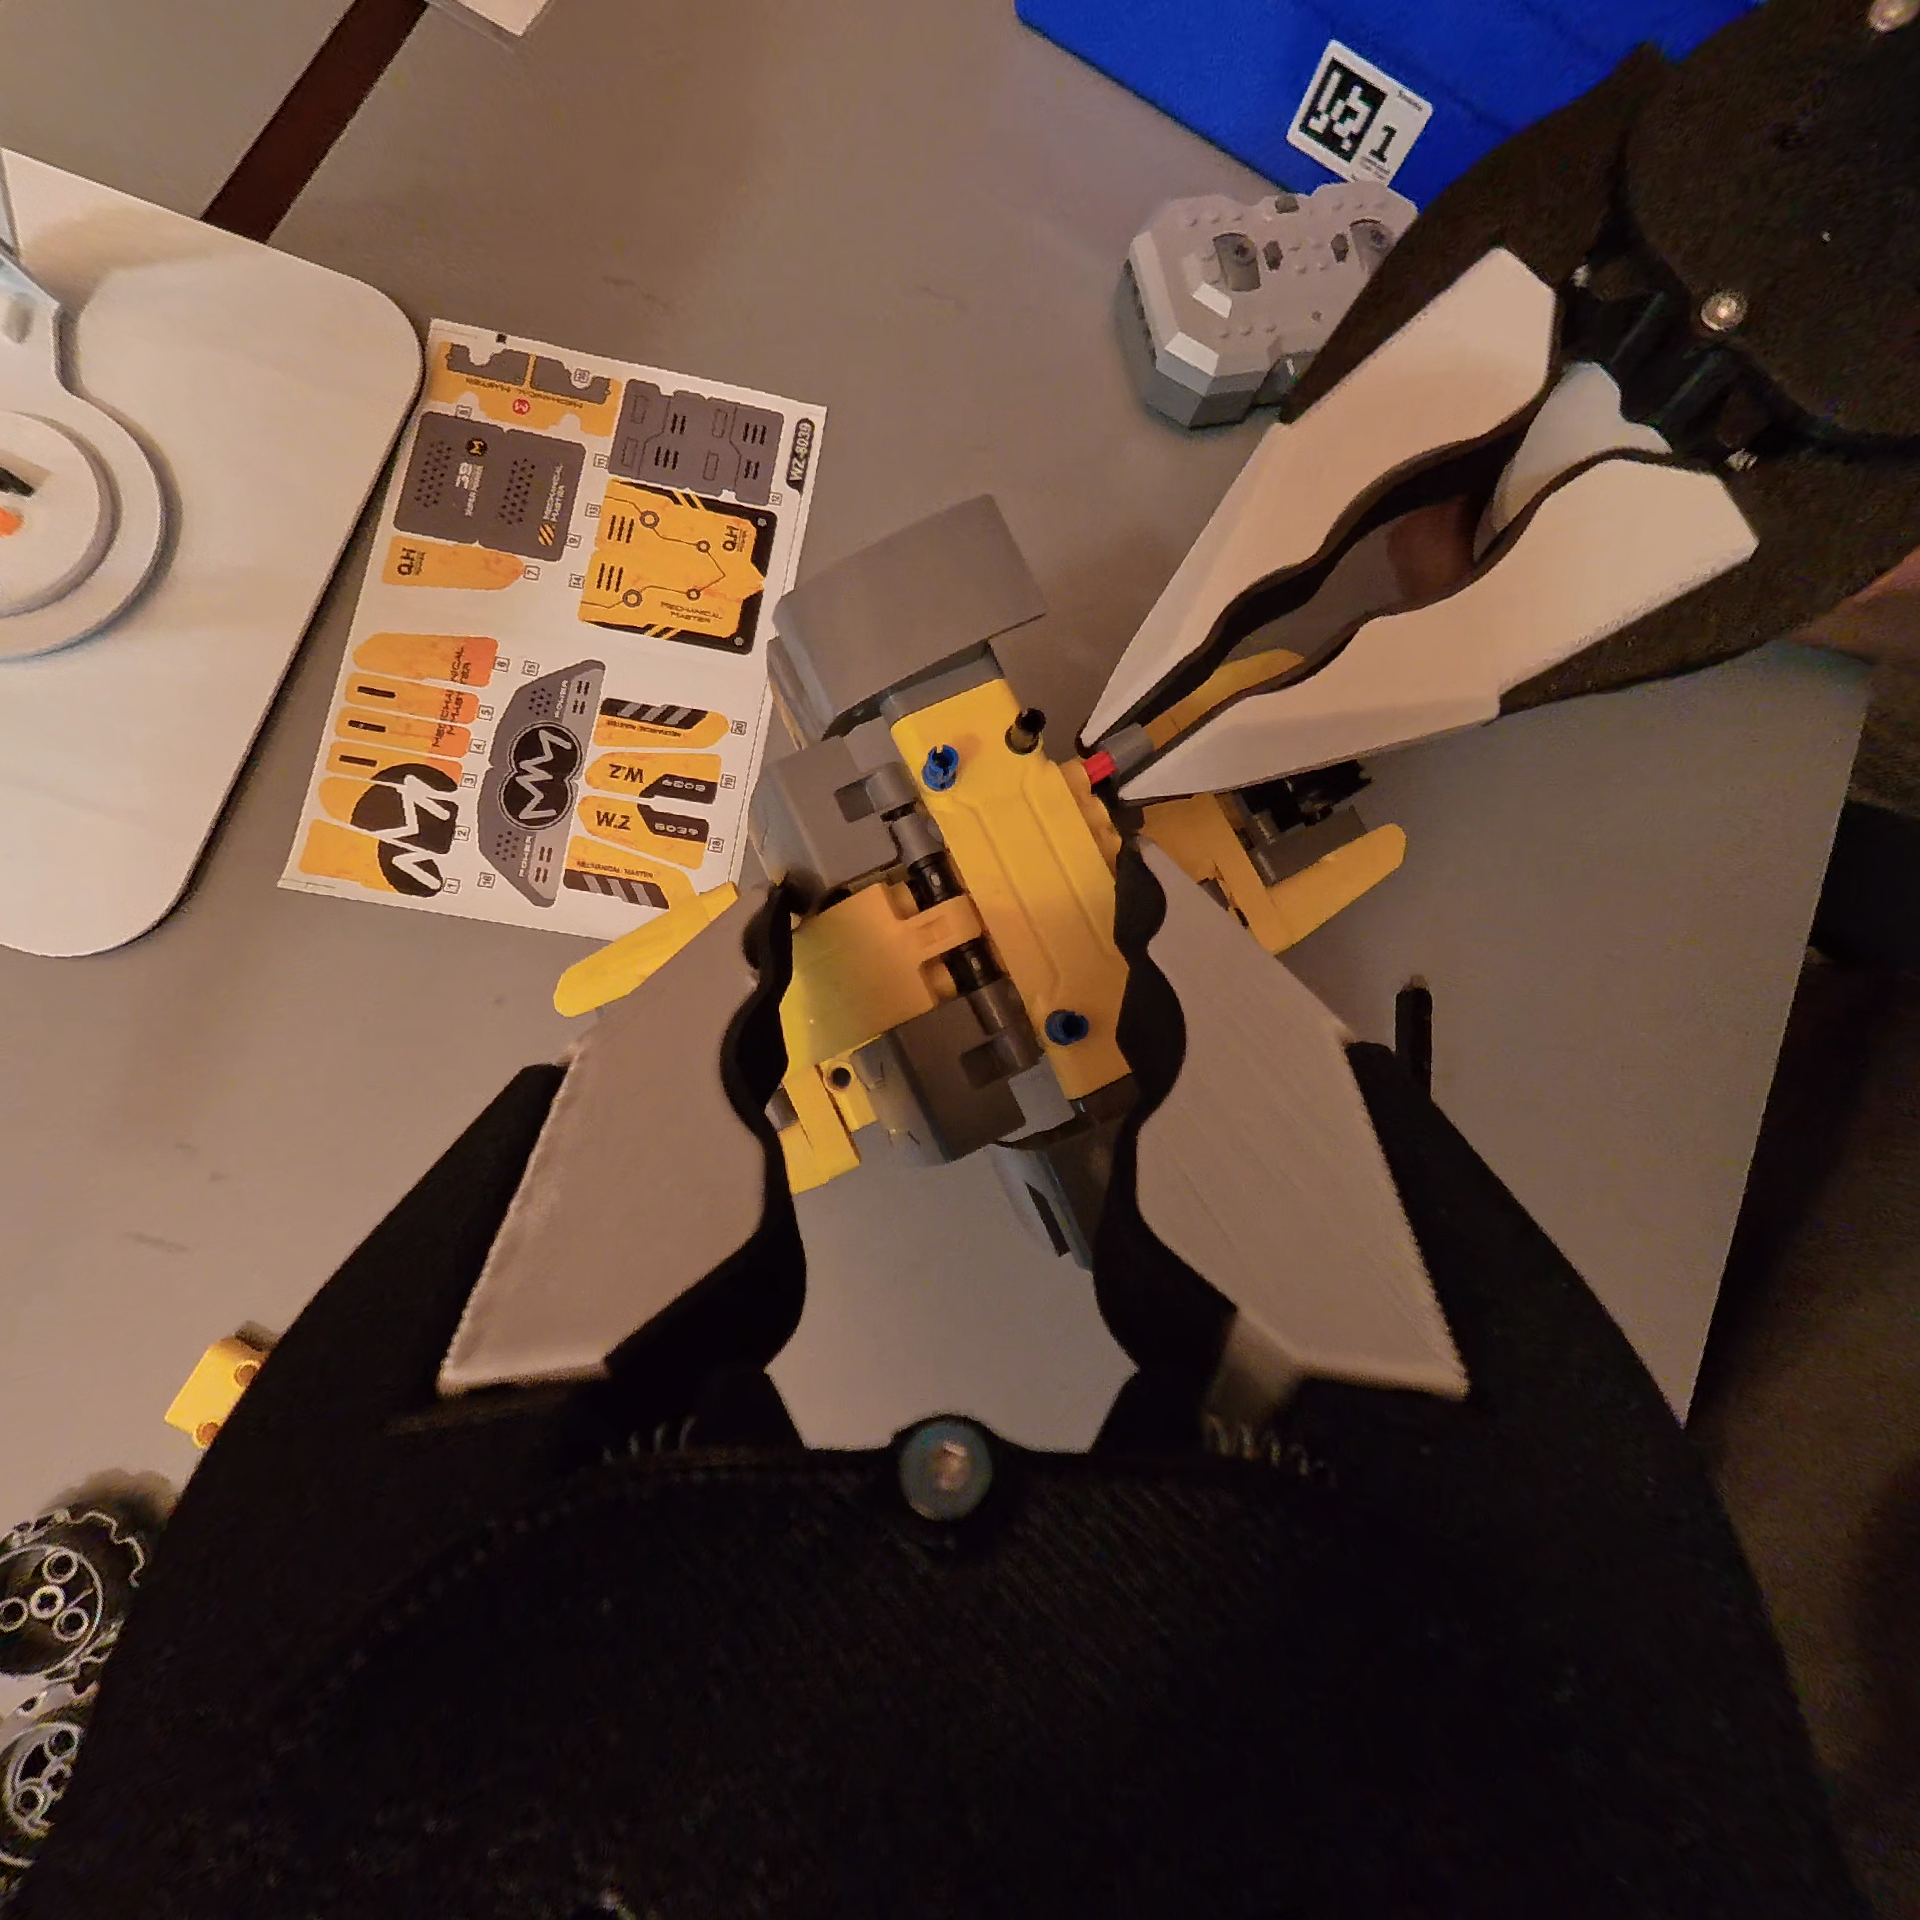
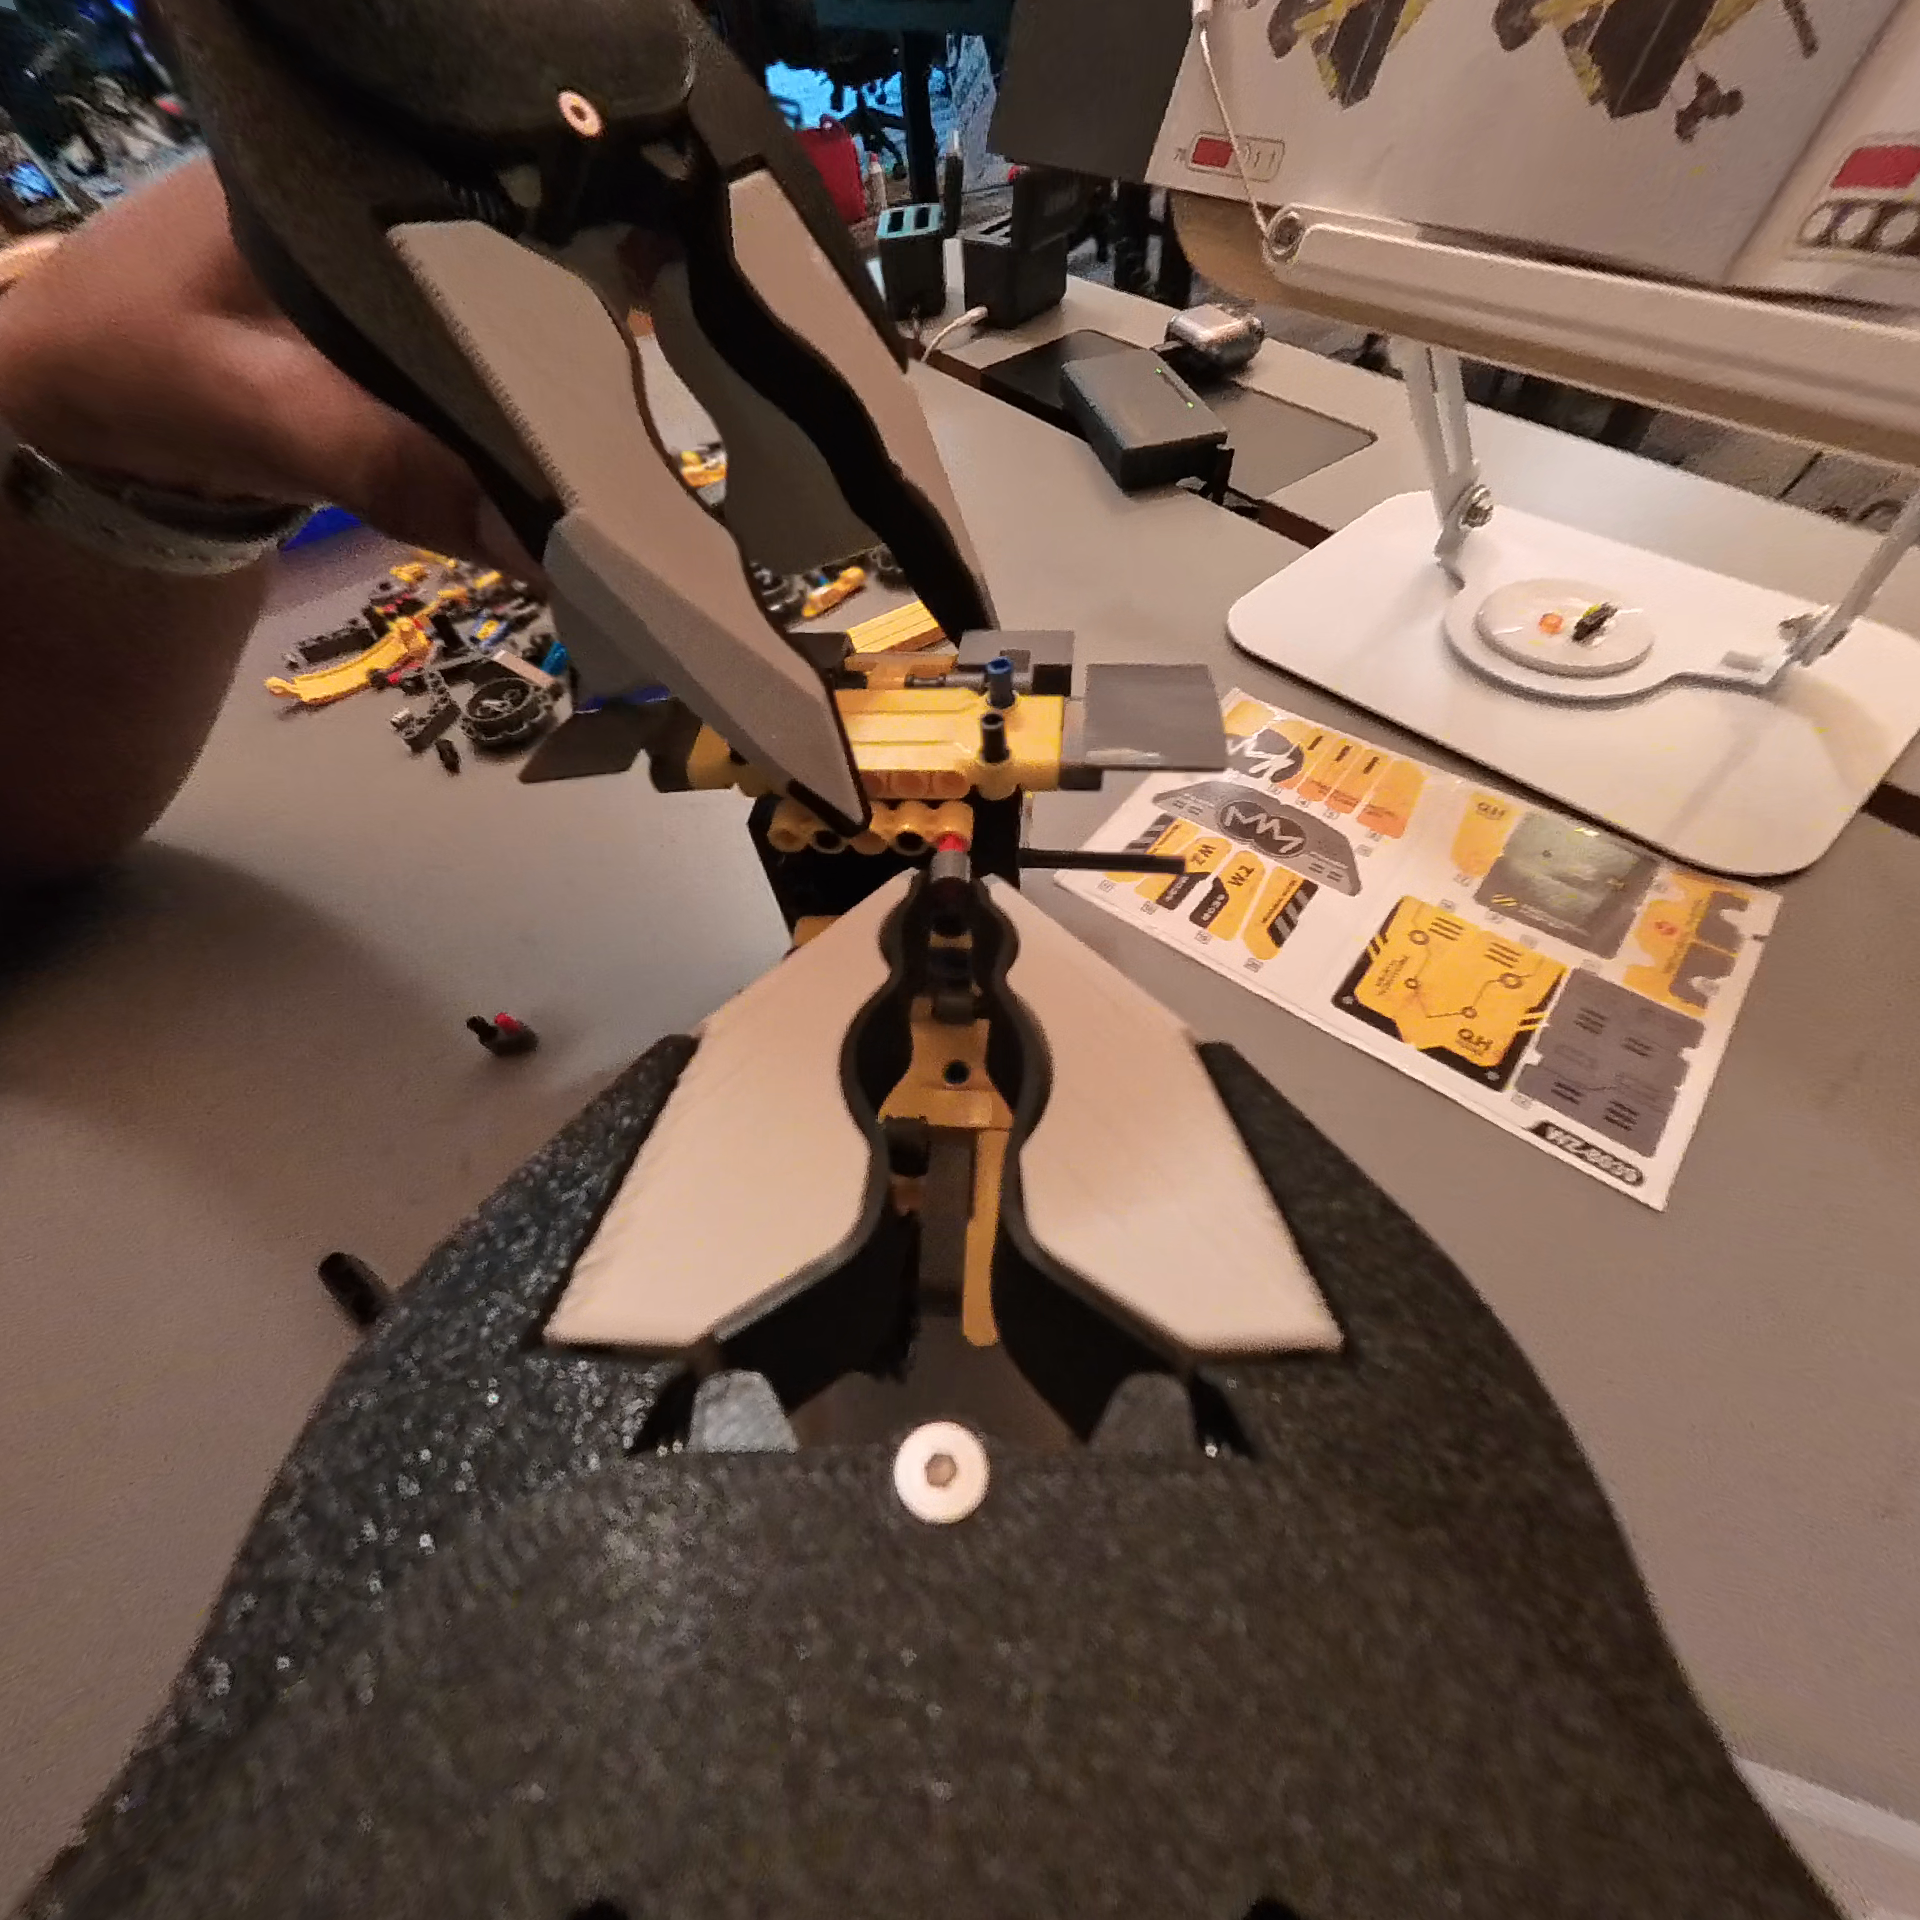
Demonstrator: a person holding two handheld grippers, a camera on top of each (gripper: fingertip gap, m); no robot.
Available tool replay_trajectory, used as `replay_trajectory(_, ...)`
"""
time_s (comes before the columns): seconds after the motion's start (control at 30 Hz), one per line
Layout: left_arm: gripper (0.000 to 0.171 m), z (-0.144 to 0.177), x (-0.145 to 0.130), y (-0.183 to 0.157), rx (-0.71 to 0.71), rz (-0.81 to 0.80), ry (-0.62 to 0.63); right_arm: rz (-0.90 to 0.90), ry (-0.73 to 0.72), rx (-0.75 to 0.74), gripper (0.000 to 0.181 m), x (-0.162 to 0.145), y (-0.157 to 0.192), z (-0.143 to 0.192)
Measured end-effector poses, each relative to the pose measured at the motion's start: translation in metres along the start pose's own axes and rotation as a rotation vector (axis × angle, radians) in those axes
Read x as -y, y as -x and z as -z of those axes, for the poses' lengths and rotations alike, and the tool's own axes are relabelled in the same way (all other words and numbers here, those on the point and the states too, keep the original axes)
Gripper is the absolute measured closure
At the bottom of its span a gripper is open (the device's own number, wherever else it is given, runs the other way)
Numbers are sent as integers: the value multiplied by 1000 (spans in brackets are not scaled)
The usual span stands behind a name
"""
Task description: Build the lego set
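Note:
A yellow and grey brick model (image 1: pixel 997 873) stands on the grey table. My left gripper (image 1: pixel 940 894) is shut on its body from above, one finger on each side. It also shows in the right wrist view (image 2: pixel 852 810), coming down on the model (image 2: pixel 935 727) from the upper left. My right gripper (image 2: pixel 949 883) is shut on a small pin with a red tip (image 2: pixel 948 847), and the tip touches the yellow side of the model. In the left wrist view the right gripper (image 1: pixel 1107 774) reaches in from the upper right with the red pin (image 1: pixel 1099 769) at the model.
A sticker sheet (image 1: pixel 551 623) lies left of the model, by a white stand base (image 1: pixel 208 520). A grey brick part (image 1: pixel 1236 301) and a blue box (image 1: pixel 1299 62) lie beyond. Loose bricks (image 2: pixel 436 665) and a small black-red pin (image 2: pixel 502 1032) lie on the table. The table edge (image 1: pixel 1766 1039) is close. Left and right tips are no more than a few centimetres apart.

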State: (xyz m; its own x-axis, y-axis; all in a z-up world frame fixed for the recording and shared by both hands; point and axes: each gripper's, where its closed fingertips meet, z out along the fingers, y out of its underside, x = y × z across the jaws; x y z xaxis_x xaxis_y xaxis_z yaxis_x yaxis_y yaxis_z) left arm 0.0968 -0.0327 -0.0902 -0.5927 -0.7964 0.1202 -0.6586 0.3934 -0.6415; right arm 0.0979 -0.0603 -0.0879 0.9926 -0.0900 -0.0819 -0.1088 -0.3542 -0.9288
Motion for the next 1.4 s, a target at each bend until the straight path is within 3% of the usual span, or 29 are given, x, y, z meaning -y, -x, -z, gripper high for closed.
replay_trajectory(0.2, 112, 1, -1, 1, -4, -1, 0, 288, -14, -158, 175, 2, 1, -1)
replay_trajectory(0.37, 112, 1, -1, 1, 2, 4, 2, 337, -26, -160, 174, 2, 0, -1)
replay_trajectory(0.6, 112, 1, 0, 1, -34, 23, -9, 92, -23, -37, 174, 0, 1, 0)
replay_trajectory(0.7, 112, 0, 0, -4, -25, -27, 6, 91, -4, 0, 161, -5, 7, 2)
replay_trajectory(0.83, 111, 1, -1, -5, -48, -61, 3, 152, 1, 17, 157, -7, 12, 8)
replay_trajectory(0.9, 112, 1, -1, -5, -68, -69, -2, 166, 4, 12, 166, -7, 10, 10)
replay_trajectory(0.93, 112, 1, -1, -5, -72, -67, -3, 160, 2, 12, 180, -7, 9, 11)
replay_trajectory(1.0, 112, 2, -1, -4, -74, -63, -5, 149, 6, 6, 181, -8, 5, 11)
replay_trajectory(1.2, 112, 2, -1, -4, -85, -75, -10, 39, -137, -13, 165, 20, -18, 40)
replay_trajectory(1.4, 111, 2, -2, -5, -95, -103, -11, -54, -106, -82, 153, 14, -42, 46)
